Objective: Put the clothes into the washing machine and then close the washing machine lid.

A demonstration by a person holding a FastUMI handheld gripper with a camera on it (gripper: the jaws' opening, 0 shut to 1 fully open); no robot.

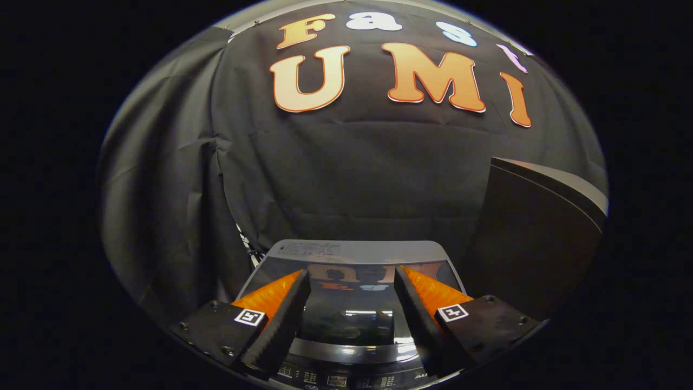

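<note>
The gripper [352,284] hung released, fingers spread above the glossy dark glass washing machine lid [352,314] at lower centre; it already lay flat, so ease away gently.

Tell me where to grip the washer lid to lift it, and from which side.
Probably its near front edge, just behind the control panel, coming from the front and above. The lid lies flat and shut, a glossy glass panel, so its face offers no hold; the far end looks hinged. The gripper hovers open above the lid, fingers apart and holding nothing. I can't make out a handle recess.
</note>
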